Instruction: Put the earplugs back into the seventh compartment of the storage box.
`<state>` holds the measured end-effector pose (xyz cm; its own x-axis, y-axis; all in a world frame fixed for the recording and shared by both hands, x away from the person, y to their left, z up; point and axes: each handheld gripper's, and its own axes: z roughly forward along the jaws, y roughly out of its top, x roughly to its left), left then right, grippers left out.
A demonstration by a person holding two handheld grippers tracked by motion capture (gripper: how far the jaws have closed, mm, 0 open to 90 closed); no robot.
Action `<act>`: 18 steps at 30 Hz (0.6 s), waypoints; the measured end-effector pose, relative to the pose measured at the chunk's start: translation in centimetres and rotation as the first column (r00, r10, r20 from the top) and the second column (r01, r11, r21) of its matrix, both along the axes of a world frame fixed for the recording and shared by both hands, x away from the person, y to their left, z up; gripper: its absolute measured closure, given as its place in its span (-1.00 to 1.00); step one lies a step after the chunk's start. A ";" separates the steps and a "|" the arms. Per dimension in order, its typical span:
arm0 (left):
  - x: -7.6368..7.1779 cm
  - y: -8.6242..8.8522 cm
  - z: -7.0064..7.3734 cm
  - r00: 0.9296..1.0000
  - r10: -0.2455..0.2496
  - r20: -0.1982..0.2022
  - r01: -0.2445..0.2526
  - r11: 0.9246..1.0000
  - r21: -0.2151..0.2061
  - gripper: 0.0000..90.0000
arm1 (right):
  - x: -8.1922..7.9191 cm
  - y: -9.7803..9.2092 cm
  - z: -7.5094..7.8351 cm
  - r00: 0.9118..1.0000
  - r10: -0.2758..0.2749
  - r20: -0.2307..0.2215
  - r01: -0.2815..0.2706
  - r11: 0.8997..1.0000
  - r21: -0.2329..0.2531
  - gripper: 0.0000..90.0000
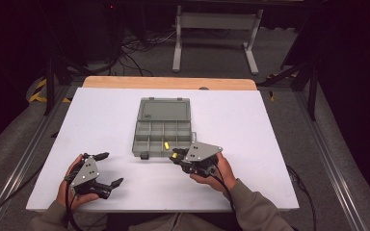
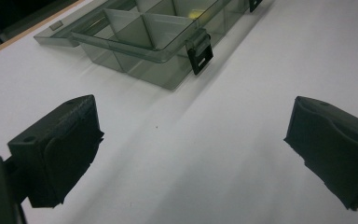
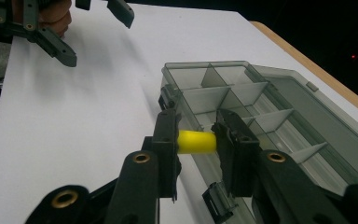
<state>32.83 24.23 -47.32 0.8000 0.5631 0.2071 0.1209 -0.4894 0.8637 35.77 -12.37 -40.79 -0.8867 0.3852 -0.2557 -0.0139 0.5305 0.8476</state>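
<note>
Clamping yellow cylinder (image 3: 196, 142) between right gripper (image 3: 195, 135) jaws, over compartment box (image 3: 279, 116) edge

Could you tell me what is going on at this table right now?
A person is sorting small yellow pieces into an open compartment box on the white table. The right gripper is shut on a yellow cylinder at the box's near edge. Another yellow piece lies in a compartment. The left gripper rests open on the table, apart from the box.
</note>
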 end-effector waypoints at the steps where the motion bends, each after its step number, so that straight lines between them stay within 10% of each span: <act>1: 0.0 0.0 0.0 1.000 0.000 0.000 0.000 1.000 0.000 -0.92 | 0.0 -0.1 0.0 1.000 -0.002 0.001 0.002 1.000 0.001 0.57; 18: 0.0 -0.1 -0.1 1.000 -0.002 -0.003 0.002 1.000 0.007 -0.92 | 1.3 -0.8 0.2 0.999 -0.053 0.010 0.053 0.999 0.012 0.57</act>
